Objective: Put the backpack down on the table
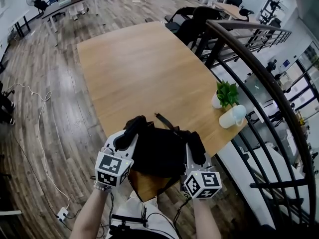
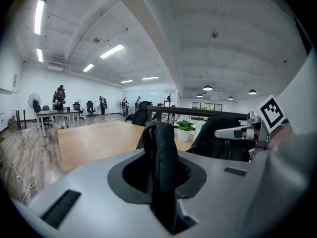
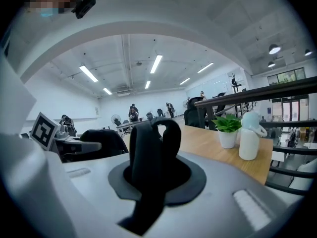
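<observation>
My left gripper point(image 1: 130, 133) pinches one strap point(image 2: 161, 157), my right gripper point(image 1: 195, 146) the other strap point(image 3: 148, 152). The backpack point(image 1: 160, 152) hangs crosswise between them, both equally near, over the table point(image 1: 139, 68)'s near edge, apparently just above it.

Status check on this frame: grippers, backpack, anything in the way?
Left gripper and right gripper: jaws shut on backpack straps. Backpack held over table near edge. Potted plant and white bottle stand far right, out of the way.
</observation>
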`<state>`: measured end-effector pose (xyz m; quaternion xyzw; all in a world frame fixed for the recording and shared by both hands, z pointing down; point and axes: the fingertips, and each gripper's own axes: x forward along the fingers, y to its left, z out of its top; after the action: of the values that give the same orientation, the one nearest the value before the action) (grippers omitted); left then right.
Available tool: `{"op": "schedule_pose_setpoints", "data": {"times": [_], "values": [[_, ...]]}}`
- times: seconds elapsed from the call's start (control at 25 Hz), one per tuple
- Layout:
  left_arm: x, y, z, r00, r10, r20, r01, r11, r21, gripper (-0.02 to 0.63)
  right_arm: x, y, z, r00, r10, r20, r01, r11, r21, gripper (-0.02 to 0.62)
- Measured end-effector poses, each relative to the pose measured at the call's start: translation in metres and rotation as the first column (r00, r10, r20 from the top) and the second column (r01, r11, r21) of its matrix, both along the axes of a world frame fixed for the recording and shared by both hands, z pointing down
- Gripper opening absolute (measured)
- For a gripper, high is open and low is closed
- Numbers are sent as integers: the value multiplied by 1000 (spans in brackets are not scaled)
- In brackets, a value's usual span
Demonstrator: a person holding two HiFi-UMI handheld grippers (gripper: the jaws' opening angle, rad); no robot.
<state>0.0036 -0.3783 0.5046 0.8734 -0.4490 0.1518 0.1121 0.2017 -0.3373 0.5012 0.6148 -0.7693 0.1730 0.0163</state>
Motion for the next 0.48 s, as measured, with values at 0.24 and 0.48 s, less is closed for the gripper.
{"op": "schedule_pose_setpoints", "data": {"times": [0.24,0.48], "values": [[6,-9,24,1000,10,29,-8,999,-43,60,4,-7,25,1000,-2,-23,1,999,-44,55],[16,-9,48,995,46,85,-38,996,-84,60,7,-12,48,998,-34,-47,29,994,-107,60]]}}
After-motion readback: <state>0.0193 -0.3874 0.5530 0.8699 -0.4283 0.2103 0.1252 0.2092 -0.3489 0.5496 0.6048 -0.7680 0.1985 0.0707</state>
